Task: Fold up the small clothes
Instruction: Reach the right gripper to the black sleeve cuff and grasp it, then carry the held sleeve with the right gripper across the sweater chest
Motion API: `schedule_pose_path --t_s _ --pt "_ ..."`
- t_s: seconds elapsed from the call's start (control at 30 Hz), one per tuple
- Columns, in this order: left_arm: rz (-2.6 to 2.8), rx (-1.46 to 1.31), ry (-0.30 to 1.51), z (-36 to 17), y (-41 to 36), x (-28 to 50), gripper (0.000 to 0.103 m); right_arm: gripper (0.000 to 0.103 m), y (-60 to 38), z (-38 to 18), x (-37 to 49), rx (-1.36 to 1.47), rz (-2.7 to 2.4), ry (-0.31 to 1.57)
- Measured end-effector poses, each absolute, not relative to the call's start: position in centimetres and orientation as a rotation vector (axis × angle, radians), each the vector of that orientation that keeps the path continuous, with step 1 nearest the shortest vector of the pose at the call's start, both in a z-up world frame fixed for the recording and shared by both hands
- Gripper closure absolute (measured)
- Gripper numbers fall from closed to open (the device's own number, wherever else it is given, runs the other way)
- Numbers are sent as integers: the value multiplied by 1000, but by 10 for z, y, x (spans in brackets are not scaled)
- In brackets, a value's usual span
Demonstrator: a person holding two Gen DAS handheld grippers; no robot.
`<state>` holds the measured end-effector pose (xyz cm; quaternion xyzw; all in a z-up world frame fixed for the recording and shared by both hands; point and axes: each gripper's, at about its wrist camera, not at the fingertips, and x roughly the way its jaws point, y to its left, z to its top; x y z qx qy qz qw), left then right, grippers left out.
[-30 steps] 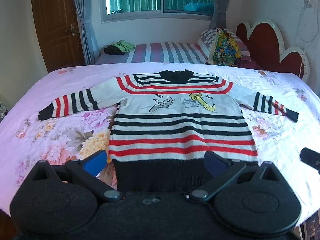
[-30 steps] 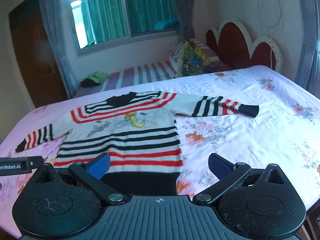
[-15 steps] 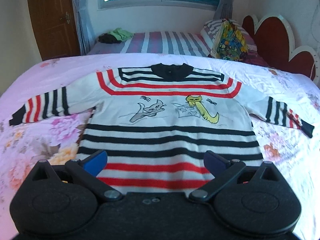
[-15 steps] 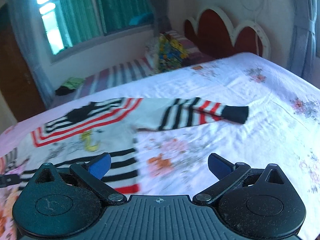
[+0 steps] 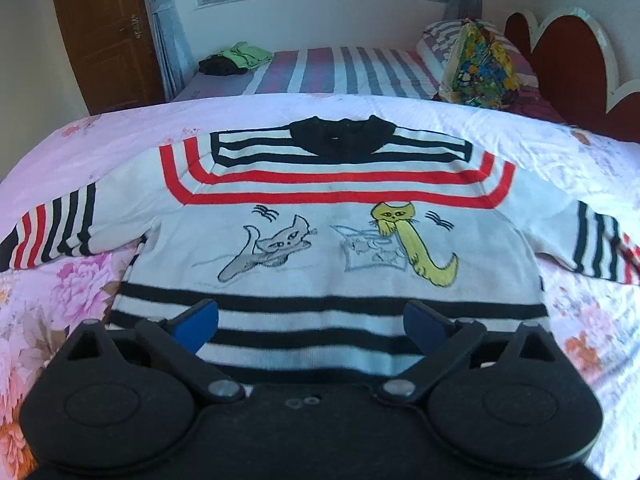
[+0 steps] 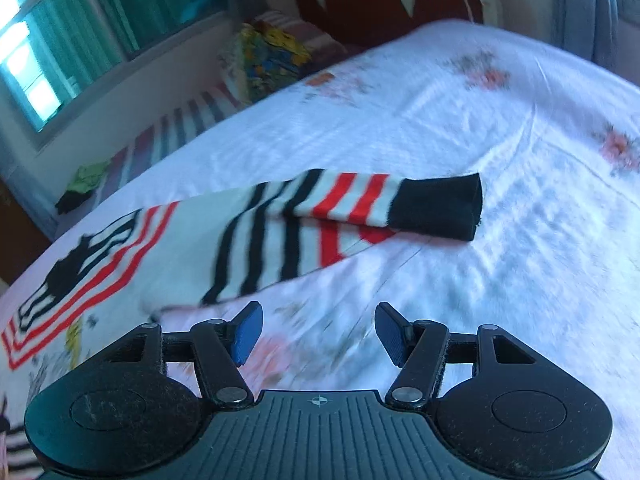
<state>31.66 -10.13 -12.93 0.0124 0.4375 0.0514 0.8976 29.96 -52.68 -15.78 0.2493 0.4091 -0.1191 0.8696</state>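
The striped sweater (image 5: 332, 240) lies spread flat, front up, on the floral bed sheet (image 5: 60, 292) — the left gripper (image 5: 311, 320) hangs over its lower stripes, jaws wide, closing slightly, nothing between, while the right gripper (image 6: 316, 330), jaws closing yet empty, sits short of the black-cuffed sleeve (image 6: 352, 204).

Floral bedsheet (image 5: 120, 128), striped bed (image 5: 340, 72), wooden door (image 5: 108, 32).
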Motion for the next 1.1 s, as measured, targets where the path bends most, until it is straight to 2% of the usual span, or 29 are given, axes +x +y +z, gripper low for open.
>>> schedule_pose_path --t_s 0.2,0.67,0.7,0.73,0.87,1.1 --pt "131 79 927 -145 -104 343 14 41 -572 -190 330 640 -321 892" --pt "185 95 965 -166 -97 375 18 42 -608 -210 369 718 -402 826" --pt "184 95 971 -167 -97 375 19 58 -606 -209 370 695 -408 821" --pt "180 89 980 -167 -96 376 19 67 -603 -208 371 668 -409 820" --pt "180 79 977 -163 -92 374 19 77 -586 -193 375 569 -393 787" --pt "158 44 954 -152 -76 369 21 80 -515 -139 391 372 -262 686"
